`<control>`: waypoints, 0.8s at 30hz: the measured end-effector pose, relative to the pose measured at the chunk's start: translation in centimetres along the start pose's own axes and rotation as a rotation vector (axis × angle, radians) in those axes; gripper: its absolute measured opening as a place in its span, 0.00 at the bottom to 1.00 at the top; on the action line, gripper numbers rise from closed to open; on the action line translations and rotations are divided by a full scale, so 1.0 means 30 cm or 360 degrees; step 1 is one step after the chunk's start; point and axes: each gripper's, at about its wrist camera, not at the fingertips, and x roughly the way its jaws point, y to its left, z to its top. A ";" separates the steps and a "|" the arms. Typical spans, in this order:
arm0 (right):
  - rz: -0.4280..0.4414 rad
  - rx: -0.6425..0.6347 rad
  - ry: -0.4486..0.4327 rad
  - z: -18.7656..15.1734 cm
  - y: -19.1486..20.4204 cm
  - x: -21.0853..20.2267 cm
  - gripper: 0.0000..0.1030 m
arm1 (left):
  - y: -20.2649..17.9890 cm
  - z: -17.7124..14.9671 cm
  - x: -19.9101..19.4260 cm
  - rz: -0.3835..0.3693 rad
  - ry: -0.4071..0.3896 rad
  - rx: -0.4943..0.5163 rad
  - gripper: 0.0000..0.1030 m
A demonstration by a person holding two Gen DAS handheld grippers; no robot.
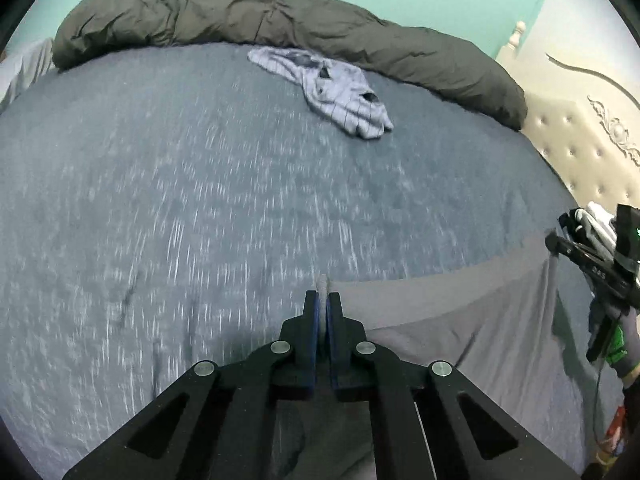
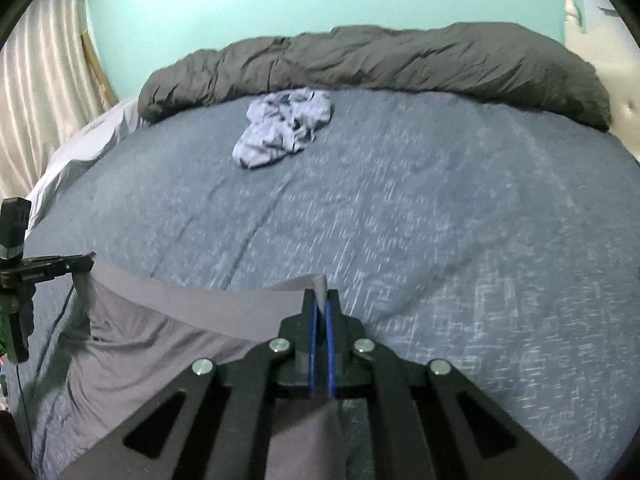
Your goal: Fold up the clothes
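Holding a grey garment (image 2: 168, 320) by its top edge, both grippers are pinched tight on the cloth: the left gripper (image 1: 322, 300) grips one corner and the right gripper (image 2: 321, 298) the other, jaws narrowed onto the fabric. It hangs stretched between them over the near side of the bed (image 1: 180, 200), its lower part draping down toward the near edge. No fold shows in it yet, so by my reading the work on this piece is only beginning; laying it flat and making the folds all remain. A second, striped garment (image 1: 328, 88) lies crumpled at the far side, just in front of the rolled dark duvet (image 1: 260, 12), untouched. The held edge runs left to right across the scene, and that is its long axis as seen here; the cloth falls away from it toward the near side.
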 end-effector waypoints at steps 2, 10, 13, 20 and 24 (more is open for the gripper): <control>-0.0022 0.0001 0.0001 0.012 -0.003 0.004 0.03 | -0.011 0.043 0.022 0.0010 -0.0007 0.0009 0.03; -0.0096 0.0104 0.0043 0.045 -0.062 0.096 0.03 | -0.003 0.167 0.127 0.0070 0.0017 0.0010 0.03; -0.0100 0.0122 0.0075 0.053 -0.064 0.140 0.03 | 0.029 0.181 0.181 0.0109 0.0059 -0.0028 0.03; -0.0132 0.0191 0.0198 0.047 -0.081 0.273 0.03 | 0.045 0.159 0.265 0.0155 0.0120 -0.0056 0.06; -0.0076 0.0317 0.0234 0.041 -0.119 0.291 0.06 | 0.079 0.149 0.251 0.0107 0.0110 -0.0133 0.12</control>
